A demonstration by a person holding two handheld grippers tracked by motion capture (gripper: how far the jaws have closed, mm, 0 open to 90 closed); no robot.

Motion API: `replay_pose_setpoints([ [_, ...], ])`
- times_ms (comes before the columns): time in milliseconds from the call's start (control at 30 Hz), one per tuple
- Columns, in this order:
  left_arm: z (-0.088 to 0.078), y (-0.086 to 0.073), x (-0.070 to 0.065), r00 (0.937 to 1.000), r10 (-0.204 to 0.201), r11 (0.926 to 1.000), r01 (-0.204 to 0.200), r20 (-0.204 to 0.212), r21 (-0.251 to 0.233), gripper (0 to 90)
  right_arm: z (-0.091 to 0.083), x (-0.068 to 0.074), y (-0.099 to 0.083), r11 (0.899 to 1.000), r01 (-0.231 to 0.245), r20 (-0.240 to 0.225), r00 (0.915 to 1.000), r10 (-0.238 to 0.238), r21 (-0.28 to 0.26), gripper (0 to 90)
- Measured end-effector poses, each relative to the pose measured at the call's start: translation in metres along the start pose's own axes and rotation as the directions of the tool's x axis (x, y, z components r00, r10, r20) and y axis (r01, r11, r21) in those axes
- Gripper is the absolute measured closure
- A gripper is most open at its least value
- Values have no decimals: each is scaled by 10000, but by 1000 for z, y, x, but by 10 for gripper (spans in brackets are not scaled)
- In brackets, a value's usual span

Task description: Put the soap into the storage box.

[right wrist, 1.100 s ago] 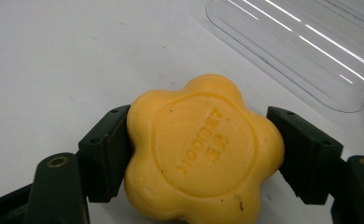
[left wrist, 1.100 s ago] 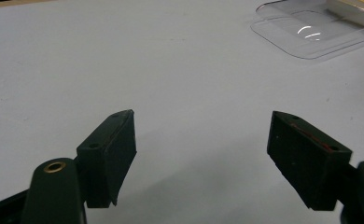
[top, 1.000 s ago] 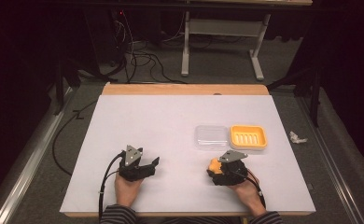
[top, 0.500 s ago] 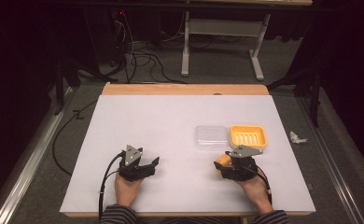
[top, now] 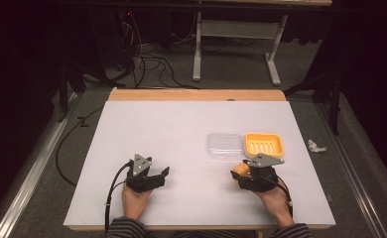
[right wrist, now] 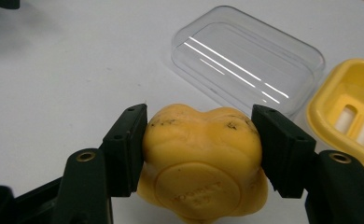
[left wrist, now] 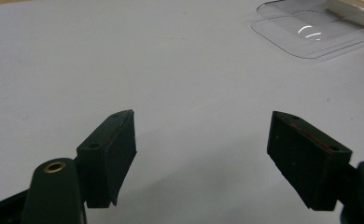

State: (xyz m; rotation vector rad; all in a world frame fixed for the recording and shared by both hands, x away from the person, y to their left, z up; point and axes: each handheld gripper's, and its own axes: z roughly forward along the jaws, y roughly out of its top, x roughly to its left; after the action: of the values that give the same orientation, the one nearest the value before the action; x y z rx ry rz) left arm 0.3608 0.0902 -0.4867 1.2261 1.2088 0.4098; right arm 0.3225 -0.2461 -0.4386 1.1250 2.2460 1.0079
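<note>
From above, the right gripper (top: 243,171) pinches the soap (top: 239,169) just short of the lid (top: 224,145) and the yellow dish (top: 264,144), left gripper (top: 158,174) spread idle; in the right gripper view the soap (right wrist: 203,158) lies stamped face toward the camera, long axis across the jaws, so I judge it best lowered level into the dish (right wrist: 353,116).

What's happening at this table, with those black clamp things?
A person holds a hand-held gripper in each hand. The right hand-held gripper has just closed on a yellow soap bar, near a clear lid and a yellow soap dish. The left hand-held gripper is open with nothing between its jaws.
</note>
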Motion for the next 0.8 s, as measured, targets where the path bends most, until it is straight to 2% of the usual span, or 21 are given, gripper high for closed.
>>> replay_pose_setpoints([
  [167,0,0,0,10000,19,10000,-19,-12,-1,245,-7,-7,-1,9998,-118,138,9998,120,-143,393],
  [233,0,0,0,10000,12,10000,-12,-16,16,245,-12,-13,-1,9991,-341,217,9992,346,-247,394],
  [467,0,0,0,10000,20,10000,-20,-27,-2,245,-23,-24,0,9981,-477,440,9978,494,-385,393],
  [767,0,0,0,10000,13,10000,-13,-23,-14,245,-36,-45,3,9957,-776,781,9936,814,-507,393],
  [800,0,0,0,10000,29,10000,-30,-21,-17,245,-38,-50,4,9941,-944,822,9917,986,-540,393],
])
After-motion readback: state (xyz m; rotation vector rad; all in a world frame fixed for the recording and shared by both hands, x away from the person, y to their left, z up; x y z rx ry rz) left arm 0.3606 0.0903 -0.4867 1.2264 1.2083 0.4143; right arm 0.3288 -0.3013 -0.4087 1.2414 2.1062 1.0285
